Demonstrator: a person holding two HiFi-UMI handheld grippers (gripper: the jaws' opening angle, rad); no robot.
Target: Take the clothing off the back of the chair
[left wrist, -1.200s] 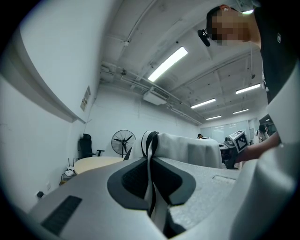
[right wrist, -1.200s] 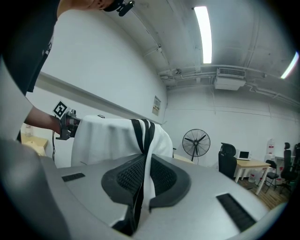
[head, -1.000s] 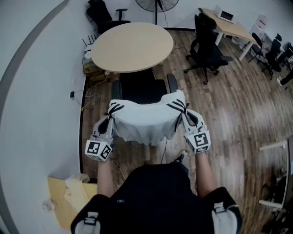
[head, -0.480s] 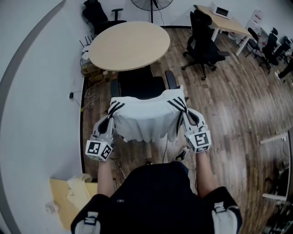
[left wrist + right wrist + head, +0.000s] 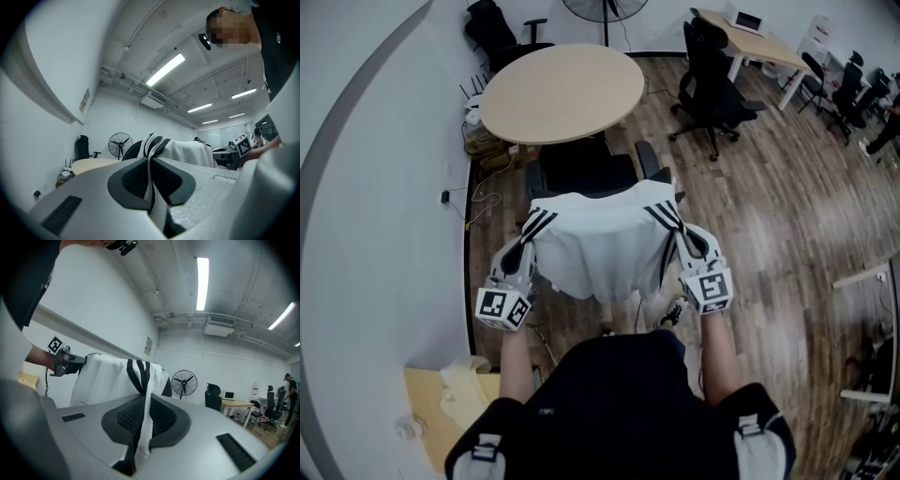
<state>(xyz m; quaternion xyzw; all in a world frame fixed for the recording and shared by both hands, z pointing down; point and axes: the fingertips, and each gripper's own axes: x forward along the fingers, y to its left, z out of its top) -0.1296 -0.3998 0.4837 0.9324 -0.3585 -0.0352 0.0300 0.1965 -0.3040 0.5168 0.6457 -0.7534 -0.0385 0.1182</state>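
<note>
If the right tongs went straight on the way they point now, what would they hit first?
Probably the chair, at its back, just beyond the shirt that the right tongs clamp; depth is unclear.

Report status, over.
Left tongs, right tongs shut on shirt shoulders. Shirt spread between them, by chair. Nothing in the way.
</note>
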